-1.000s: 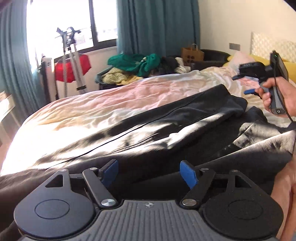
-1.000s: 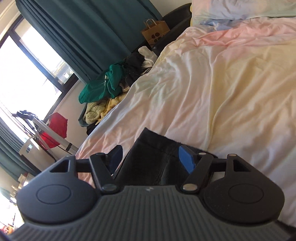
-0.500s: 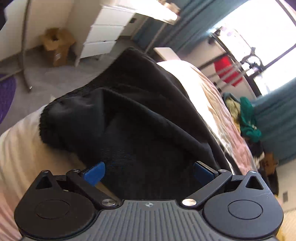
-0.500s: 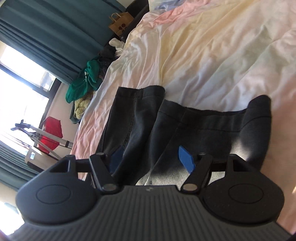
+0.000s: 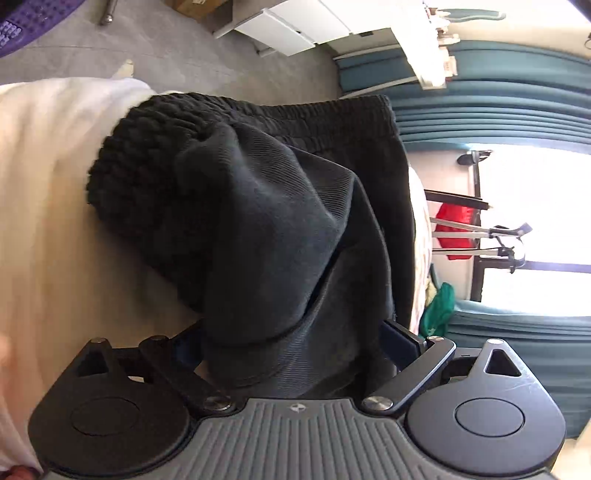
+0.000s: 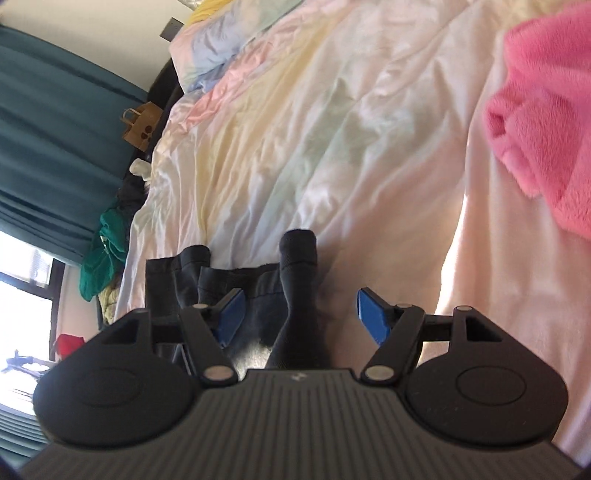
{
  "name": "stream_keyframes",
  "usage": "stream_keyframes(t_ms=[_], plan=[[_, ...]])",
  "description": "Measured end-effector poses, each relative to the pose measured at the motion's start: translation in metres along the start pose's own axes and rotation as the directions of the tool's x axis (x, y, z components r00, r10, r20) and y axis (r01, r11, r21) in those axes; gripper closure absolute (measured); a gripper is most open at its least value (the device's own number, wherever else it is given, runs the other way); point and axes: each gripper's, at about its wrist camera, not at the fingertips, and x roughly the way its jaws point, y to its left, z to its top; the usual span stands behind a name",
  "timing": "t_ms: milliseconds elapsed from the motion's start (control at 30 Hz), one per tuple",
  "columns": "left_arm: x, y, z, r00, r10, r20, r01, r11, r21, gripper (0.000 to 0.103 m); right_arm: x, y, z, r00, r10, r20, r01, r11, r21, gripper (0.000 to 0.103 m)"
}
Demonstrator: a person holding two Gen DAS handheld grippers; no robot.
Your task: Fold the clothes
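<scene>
The left claw (image 5: pixel 291 347) stands wide, with a bunched fold of the black sweatpants (image 5: pixel 280 229) filling the gap between its blue pads (image 5: pixel 397 338); whether the pads actually press the cloth cannot be told. From there the sweatpants rise away from the claw in heavy folds to the ribbed elastic waistband (image 5: pixel 317 110) at the far end, lying on the cream bed sheet (image 5: pixel 48 192). Beyond the bed edge are grey floor, a white drawer unit (image 5: pixel 295 26), teal curtains (image 5: pixel 498 118) and a bright window with a tripod (image 5: pixel 476 232) on the right.

The right claw (image 6: pixel 299 317) is spread wide and grips nothing. One dark trouser leg (image 6: pixel 295 295) runs up between its blue pads (image 6: pixel 371 314), touching neither, its cuff at the far end; more folded black cloth lies just left of it. All of it rests on the pastel duvet (image 6: pixel 332 129). A pink fleece garment (image 6: pixel 546 110) lies far right, and a brown paper bag (image 6: pixel 140 125) and a green garment (image 6: pixel 107 254) stand far left beside the curtains.
</scene>
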Motion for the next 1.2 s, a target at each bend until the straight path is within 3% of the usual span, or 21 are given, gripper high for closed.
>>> stream_keyframes(t_ms=[167,233,367,400,500,567,700,733,833,967,1200], plan=[[0.001,-0.011,0.000,1.000,-0.012,0.022,0.011,0.999,0.044,0.009,0.023,0.009,-0.010,0.996,0.055,-0.076,-0.058,0.997,-0.043,0.036],[-0.002,-0.011,0.002,1.000,-0.018,0.020,0.017,0.999,0.033,0.010,0.032,0.017,-0.014,0.994,0.055,-0.093,-0.062,0.995,-0.077,0.050],[-0.006,-0.016,0.003,1.000,0.011,0.016,-0.012,0.998,0.056,0.014,0.041,0.022,-0.015,0.996,0.022,-0.083,-0.030,0.995,-0.097,0.091],[-0.007,-0.018,0.003,1.000,0.018,0.015,-0.019,0.998,0.061,0.015,0.042,0.024,-0.014,0.997,0.023,-0.080,-0.031,0.994,-0.109,0.094],[-0.010,-0.022,0.004,0.999,0.040,0.012,-0.041,0.996,0.078,0.017,0.033,0.033,-0.013,0.997,0.067,-0.033,-0.072,0.983,-0.168,0.096],[-0.012,-0.025,0.004,0.998,0.054,0.011,-0.055,0.994,0.090,0.025,0.019,0.046,-0.014,0.988,0.149,0.029,-0.138,0.959,-0.247,0.096],[-0.020,-0.029,0.004,0.999,0.049,0.024,-0.051,0.993,0.107,0.050,0.003,0.070,-0.023,0.968,0.227,0.102,-0.172,0.907,-0.386,0.097],[-0.023,-0.030,0.004,0.999,0.043,0.030,-0.046,0.993,0.106,0.062,0.005,0.068,-0.021,0.971,0.219,0.100,-0.167,0.912,-0.375,0.096],[-0.031,-0.037,-0.001,0.998,0.039,0.052,-0.046,0.989,0.141,0.085,0.013,0.061,-0.014,0.978,0.189,0.083,-0.154,0.935,-0.319,0.096],[-0.050,-0.059,-0.015,0.994,0.052,0.095,-0.075,0.964,0.254,0.092,0.019,0.051,-0.007,0.982,0.181,0.059,-0.160,0.953,-0.258,0.097],[-0.124,-0.091,-0.044,0.985,-0.124,0.124,0.076,0.940,0.333,0.095,-0.018,0.048,-0.004,0.959,0.255,0.122,-0.215,0.938,-0.272,0.098]])
